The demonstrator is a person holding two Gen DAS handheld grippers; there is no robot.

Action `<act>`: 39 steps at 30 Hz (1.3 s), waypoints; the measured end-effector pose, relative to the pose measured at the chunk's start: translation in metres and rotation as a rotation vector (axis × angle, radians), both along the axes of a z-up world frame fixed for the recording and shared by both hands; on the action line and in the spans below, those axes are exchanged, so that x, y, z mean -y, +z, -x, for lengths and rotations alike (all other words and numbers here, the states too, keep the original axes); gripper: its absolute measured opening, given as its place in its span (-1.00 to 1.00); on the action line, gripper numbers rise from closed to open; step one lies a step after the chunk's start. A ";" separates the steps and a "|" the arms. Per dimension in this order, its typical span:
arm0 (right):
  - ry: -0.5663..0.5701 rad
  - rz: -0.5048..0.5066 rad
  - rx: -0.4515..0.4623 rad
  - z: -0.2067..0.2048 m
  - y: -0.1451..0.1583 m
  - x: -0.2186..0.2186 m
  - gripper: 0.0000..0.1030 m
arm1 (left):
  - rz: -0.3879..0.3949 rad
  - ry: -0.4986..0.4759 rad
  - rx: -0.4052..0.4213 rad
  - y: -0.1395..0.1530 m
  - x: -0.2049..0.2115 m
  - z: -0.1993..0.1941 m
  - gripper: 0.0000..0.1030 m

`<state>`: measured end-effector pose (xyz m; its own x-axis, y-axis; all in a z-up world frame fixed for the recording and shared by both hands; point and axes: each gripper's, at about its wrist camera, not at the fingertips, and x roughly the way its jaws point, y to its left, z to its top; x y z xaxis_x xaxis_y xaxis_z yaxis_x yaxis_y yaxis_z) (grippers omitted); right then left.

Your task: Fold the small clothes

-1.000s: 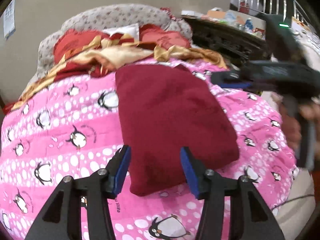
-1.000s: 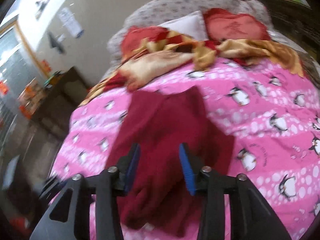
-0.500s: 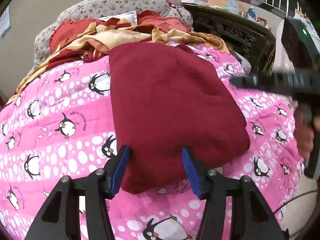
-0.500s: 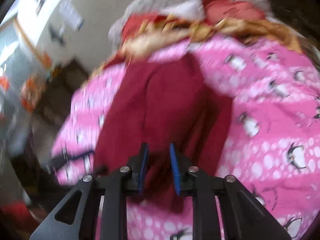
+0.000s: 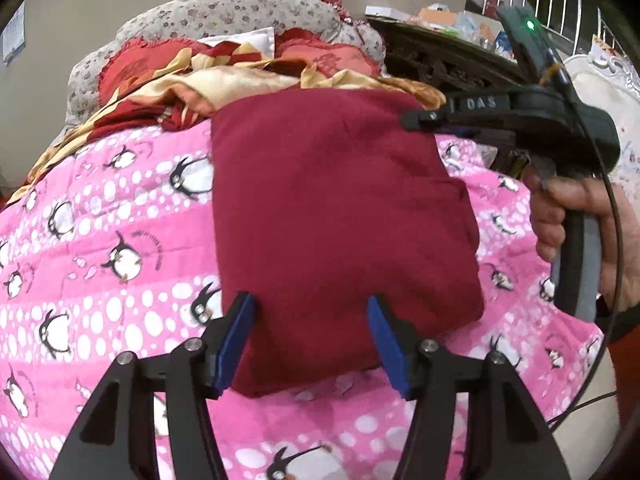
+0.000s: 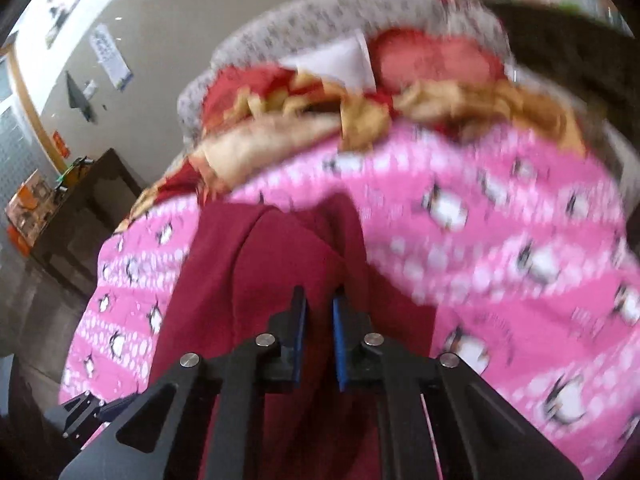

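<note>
A folded dark red garment [image 5: 336, 224] lies on a pink penguin quilt [image 5: 112, 248]. My left gripper [image 5: 310, 340] is open, its blue pads on either side of the garment's near edge, just above it. My right gripper [image 5: 416, 120] reaches in from the right over the garment's far right corner. In the right wrist view the right gripper [image 6: 319, 338] has its blue pads nearly together over the red cloth [image 6: 256, 280]; the view is blurred and I cannot tell whether cloth sits between them.
A red and gold blanket [image 5: 224, 80] and red cushions are heaped at the head of the bed against a floral headboard [image 5: 240, 12]. A dark carved cabinet [image 5: 440, 60] stands at the right. A dark side table [image 6: 80, 208] stands left of the bed.
My right gripper has narrowed from open to nearly shut and dropped onto the garment's far right part. My left gripper has moved closer to the near edge and stays open.
</note>
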<state>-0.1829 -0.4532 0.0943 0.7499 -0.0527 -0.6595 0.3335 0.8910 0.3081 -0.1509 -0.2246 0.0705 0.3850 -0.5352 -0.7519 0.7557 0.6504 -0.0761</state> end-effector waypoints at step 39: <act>0.072 0.120 -0.136 0.045 -0.006 -0.070 -0.36 | -0.062 0.033 0.005 -0.006 0.003 0.001 0.42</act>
<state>-0.2279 -0.3828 0.0884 0.6587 -0.0860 -0.7474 0.2986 0.9417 0.1548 -0.1514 -0.2280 0.0642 0.4053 -0.4746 -0.7813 0.7340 0.6785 -0.0313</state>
